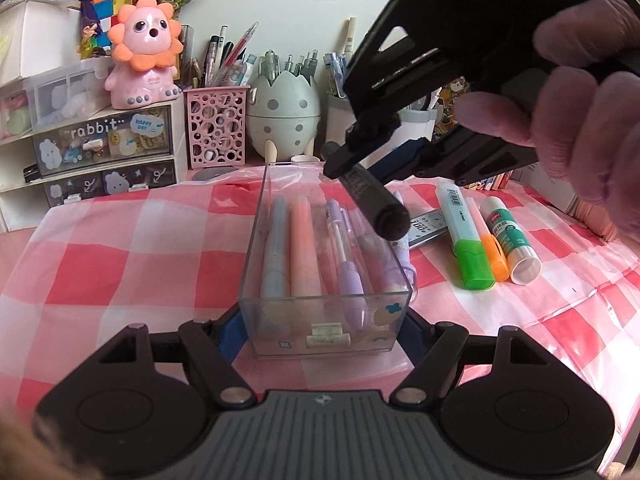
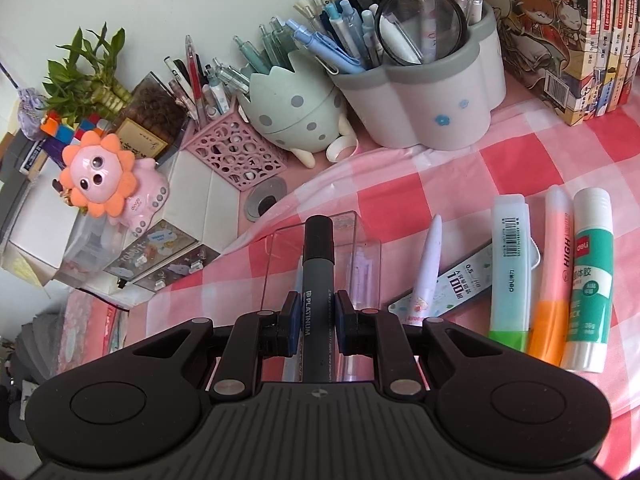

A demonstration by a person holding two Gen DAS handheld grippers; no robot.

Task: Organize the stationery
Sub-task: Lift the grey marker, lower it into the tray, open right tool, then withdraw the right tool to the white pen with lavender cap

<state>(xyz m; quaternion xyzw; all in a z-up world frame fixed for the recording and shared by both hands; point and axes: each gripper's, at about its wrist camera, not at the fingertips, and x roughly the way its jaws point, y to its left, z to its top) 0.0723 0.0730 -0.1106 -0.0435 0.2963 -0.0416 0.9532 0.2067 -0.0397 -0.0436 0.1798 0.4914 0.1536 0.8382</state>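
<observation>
A clear plastic box point(image 1: 256, 240) lies on the pink checked cloth, and my left gripper point(image 1: 320, 330) is shut on its near end. Inside it lie a blue pen point(image 1: 275, 248), an orange pen point(image 1: 304, 248) and purple pens point(image 1: 344, 264). Over the box's far right side hangs my right gripper point(image 1: 364, 164), held by a gloved hand point(image 1: 592, 92). It is shut on a grey-black marker point(image 1: 372, 200), which tilts down towards the box. In the right wrist view the marker point(image 2: 318, 276) sits between the pads of the right gripper point(image 2: 318, 312), above the box point(image 2: 280, 264).
Right of the box lie a green highlighter point(image 1: 464, 232), an orange highlighter point(image 1: 490, 248), a glue stick point(image 1: 510, 240), a white pen point(image 2: 428, 268) and a lead refill case point(image 2: 460, 276). Pen holders point(image 1: 284, 116), small drawers point(image 1: 104, 136) and books point(image 2: 580, 40) line the back.
</observation>
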